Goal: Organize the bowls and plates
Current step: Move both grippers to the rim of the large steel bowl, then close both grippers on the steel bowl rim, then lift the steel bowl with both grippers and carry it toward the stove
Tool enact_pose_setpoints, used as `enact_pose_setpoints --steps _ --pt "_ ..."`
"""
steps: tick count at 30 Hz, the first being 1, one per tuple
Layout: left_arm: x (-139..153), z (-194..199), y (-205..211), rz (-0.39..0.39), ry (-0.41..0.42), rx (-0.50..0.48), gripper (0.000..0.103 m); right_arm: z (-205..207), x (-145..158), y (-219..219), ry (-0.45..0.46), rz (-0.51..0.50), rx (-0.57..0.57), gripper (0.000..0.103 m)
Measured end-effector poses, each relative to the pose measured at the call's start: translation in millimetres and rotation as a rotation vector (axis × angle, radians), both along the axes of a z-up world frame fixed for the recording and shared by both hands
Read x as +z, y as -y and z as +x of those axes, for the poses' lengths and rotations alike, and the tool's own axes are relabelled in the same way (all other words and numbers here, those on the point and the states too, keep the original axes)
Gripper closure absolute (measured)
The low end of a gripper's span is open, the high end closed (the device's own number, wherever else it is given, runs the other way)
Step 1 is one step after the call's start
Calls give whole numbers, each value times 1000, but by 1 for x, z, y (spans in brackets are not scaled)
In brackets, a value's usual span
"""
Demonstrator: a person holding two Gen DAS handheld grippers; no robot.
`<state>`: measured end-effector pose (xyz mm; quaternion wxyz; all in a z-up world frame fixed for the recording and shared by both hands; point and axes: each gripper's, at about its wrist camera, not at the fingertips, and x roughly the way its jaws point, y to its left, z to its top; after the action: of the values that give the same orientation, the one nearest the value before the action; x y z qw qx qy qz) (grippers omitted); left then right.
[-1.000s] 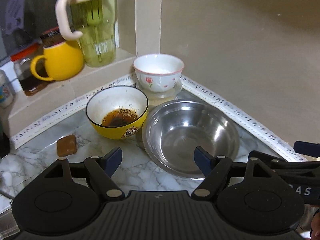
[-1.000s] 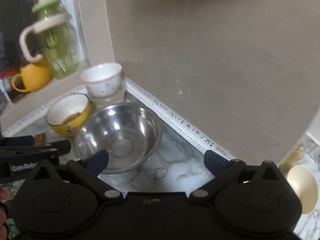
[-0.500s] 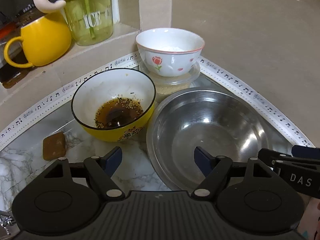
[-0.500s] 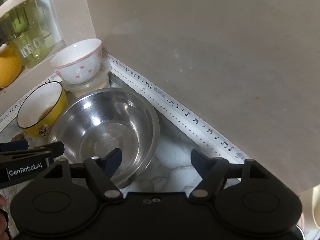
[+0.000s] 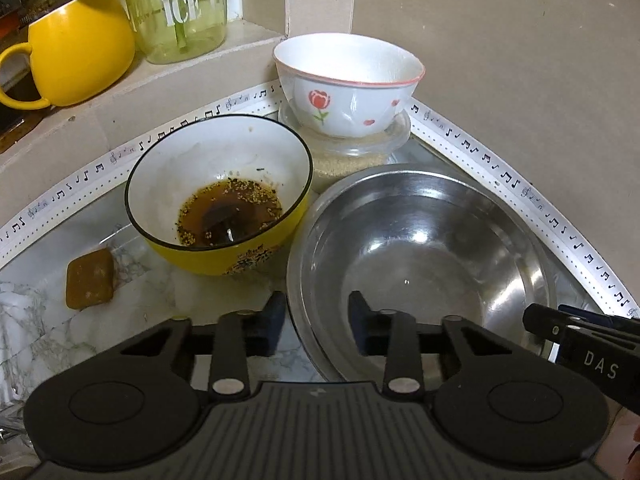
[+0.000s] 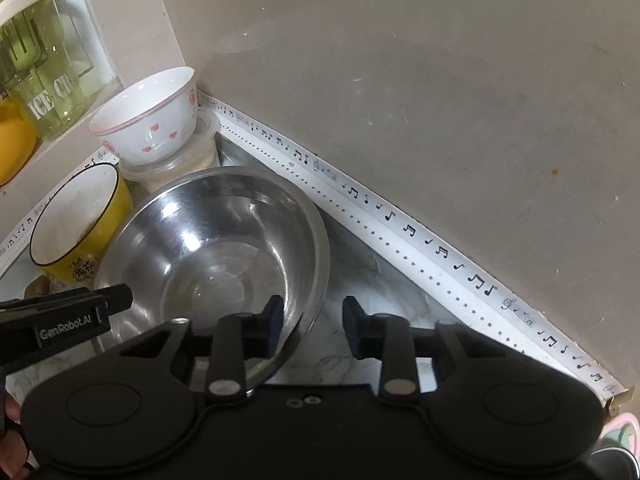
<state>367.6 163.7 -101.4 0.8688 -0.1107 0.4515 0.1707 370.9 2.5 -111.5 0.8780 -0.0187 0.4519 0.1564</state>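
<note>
A large steel bowl (image 5: 424, 248) sits on the marble counter in the corner; it also shows in the right wrist view (image 6: 212, 248). My left gripper (image 5: 316, 326) straddles its near-left rim, jaws partly closed with a gap. My right gripper (image 6: 310, 326) straddles its right rim, one finger inside, one outside, also with a gap. A yellow bowl (image 5: 220, 196) with brown sauce stands left of it (image 6: 76, 228). A white rose-patterned bowl (image 5: 346, 84) sits on a lidded plastic tub (image 5: 352, 152) behind.
A yellow mug (image 5: 76, 48) and a green "ICE" jug (image 5: 180, 8) stand on the ledge at back left. A brown block (image 5: 89, 278) lies on the counter left. Walls with music-note trim (image 6: 400, 228) close the corner.
Both grippers moved forward and down to the steel bowl's rim. Their jaws narrowed from wide open to a small gap on opposite sides of the bowl.
</note>
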Motion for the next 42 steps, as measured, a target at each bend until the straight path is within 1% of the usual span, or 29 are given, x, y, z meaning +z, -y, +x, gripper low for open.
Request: enact_pose_setpoints --steps 2,4,7,13,17,26,36,42 --pt "-1 0 0 9 -2 6 75 -1 0 0 -1 2 3 82" --pt "-1 -1 0 22 -4 10 82 -1 0 -1 -2 2 8 87" --pt "-1 -2 -2 24 -5 16 88 -3 1 -2 0 1 7 87" --pt "0 -9 -4 8 -3 22 89 -8 3 0 8 7 22 87" --pt "6 -17 -1 15 18 20 89 -12 7 3 15 22 31 87" --pt "28 -44 12 18 52 -8 89 -36 25 16 57 39 47 87" --pt "68 -89 39 23 93 -48 90 -84 62 41 104 70 19 87" --pt "86 -120 59 -15 127 -72 90 -119 83 63 144 80 10 87"
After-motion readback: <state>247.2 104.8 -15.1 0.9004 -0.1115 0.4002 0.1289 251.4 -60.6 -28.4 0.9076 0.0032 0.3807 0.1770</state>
